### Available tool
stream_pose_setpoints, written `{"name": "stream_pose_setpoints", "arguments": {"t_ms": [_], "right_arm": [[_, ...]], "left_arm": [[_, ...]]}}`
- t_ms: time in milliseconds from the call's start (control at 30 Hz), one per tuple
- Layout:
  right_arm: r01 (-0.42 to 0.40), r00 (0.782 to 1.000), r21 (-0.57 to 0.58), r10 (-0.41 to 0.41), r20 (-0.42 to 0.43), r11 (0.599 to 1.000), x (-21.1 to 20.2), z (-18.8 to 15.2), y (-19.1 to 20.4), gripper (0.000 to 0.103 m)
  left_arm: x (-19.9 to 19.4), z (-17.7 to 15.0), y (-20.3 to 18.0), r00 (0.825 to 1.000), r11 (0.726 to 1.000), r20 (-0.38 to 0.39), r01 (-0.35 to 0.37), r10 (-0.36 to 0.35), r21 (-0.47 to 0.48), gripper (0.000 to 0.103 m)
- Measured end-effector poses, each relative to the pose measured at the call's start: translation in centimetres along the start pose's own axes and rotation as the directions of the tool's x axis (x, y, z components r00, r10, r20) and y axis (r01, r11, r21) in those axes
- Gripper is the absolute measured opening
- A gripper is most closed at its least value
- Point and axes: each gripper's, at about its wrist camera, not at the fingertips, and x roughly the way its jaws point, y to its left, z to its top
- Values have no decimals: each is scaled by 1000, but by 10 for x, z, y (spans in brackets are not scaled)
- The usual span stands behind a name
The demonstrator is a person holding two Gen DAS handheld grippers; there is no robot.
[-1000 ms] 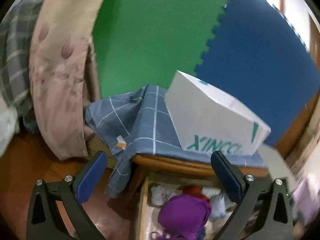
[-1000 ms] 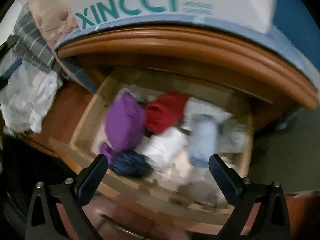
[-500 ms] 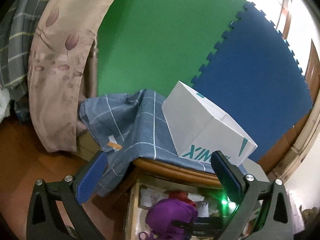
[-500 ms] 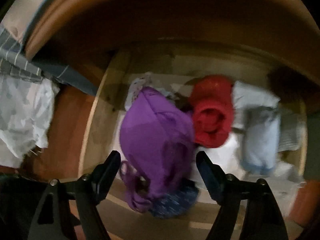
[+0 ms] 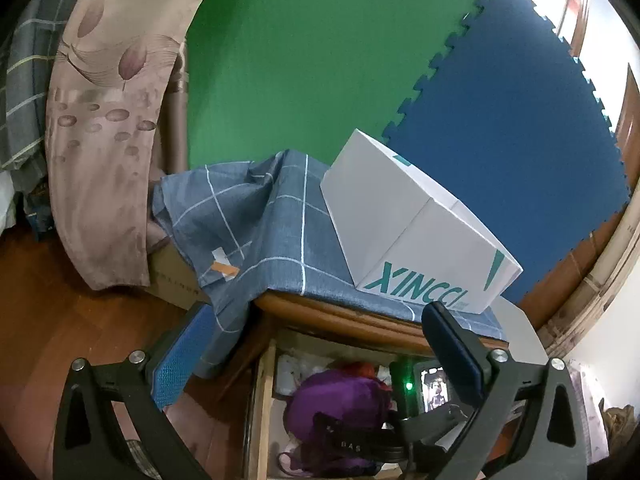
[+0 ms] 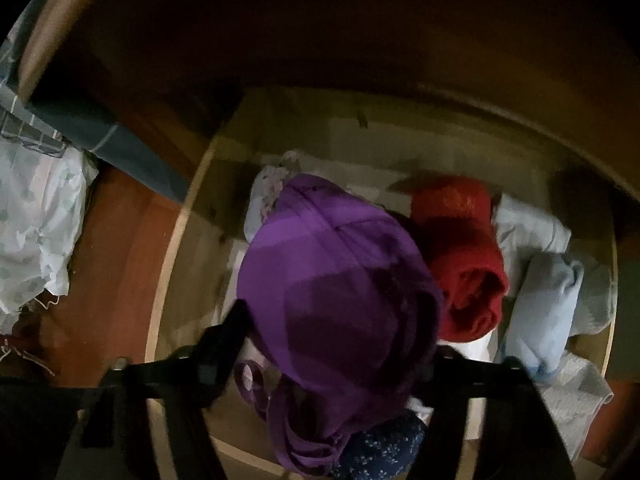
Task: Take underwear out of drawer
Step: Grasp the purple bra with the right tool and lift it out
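Inside the open wooden drawer (image 6: 188, 248): right gripper (image 6: 336, 344), fingers either side of a purple bra (image 6: 336, 280), apparently pinching it, beside a rolled red garment (image 6: 464, 264) and pale blue folded clothes (image 6: 544, 304). Above, left gripper (image 5: 316, 344) spread wide, holding nothing, facing a white XINCCI box (image 5: 416, 232) on a blue checked cloth (image 5: 256, 216).

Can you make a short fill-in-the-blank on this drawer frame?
1. The right gripper has its jaws on either side of the ____ bra.
2. The rolled red garment lies in the open ____.
3. The white box sits on a blue checked ____.
4. The left gripper has its jaws ____, holding nothing.

Missing words: purple; drawer; cloth; open
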Motion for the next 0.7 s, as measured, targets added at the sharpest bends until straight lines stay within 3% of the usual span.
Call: {"name": "stream_pose_setpoints", "arguments": {"t_ms": [67, 167, 333, 467, 600, 667, 700], "right_arm": [[-4, 999, -21, 5, 35, 1000, -8, -5, 2, 42], [-11, 998, -71, 16, 60, 997, -21, -17, 5, 34], [4, 992, -144, 15, 127, 990, -64, -41, 6, 31], [69, 979, -191, -30, 201, 979, -105, -54, -4, 31], [79, 975, -136, -48, 217, 988, -119, -52, -37, 31], [127, 966, -125, -94, 240, 984, -127, -53, -50, 31], [192, 952, -149, -146, 270, 970, -132, -55, -53, 31]], "left_arm": [[1, 0, 0, 1000, 1000, 1, -7, 7, 3, 102], [5, -2, 1, 1000, 1000, -4, -20, 20, -1, 102], [11, -5, 3, 999, 999, -19, -46, 47, 6, 102], [15, -8, 5, 996, 997, -31, -78, 78, 19, 102], [22, -12, 5, 994, 995, -53, -92, 94, 33, 102], [24, -15, 4, 993, 994, -61, -100, 102, 44, 102], [26, -16, 4, 992, 993, -67, -104, 107, 48, 102]]}}
